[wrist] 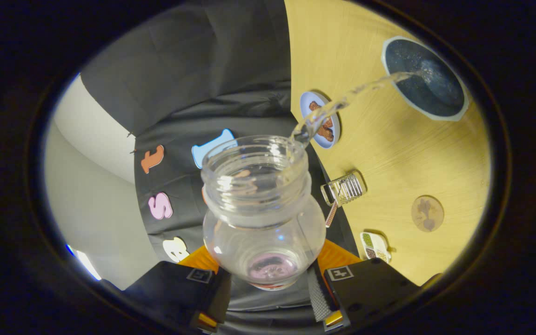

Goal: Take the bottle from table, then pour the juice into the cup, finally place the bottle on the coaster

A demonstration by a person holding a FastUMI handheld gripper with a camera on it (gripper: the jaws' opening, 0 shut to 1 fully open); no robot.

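Midway through the pour, the gripper [268, 284] clamps a clear bottle [263, 218] between its two fingers, one pressing on each side of the bottle's base, and holds it tipped well over so the open mouth points out across the wooden table [389, 153]. A thin clear stream [342, 100] leaves the rim and arcs into the dark cup [424, 79], which sits well beyond the fingers; its surface is ruffled where the liquid lands. Little appears to remain in the bottle.

Doing this step well looks to depend on a steady tilt: the stream enters near the cup's closer rim, so any drop in flow could shorten the arc and wet the table. Raising the base a touch as the bottle empties should keep the stream landing inside. Righting the bottle briskly at the end would likely limit drips.

Between bottle and cup lies a small blue plate [320, 120] of brown snacks, directly under the stream's path. A metal grater [344, 190] sits near the bottle. The round brown coaster [427, 213], where the bottle must finish, waits bare beside it.
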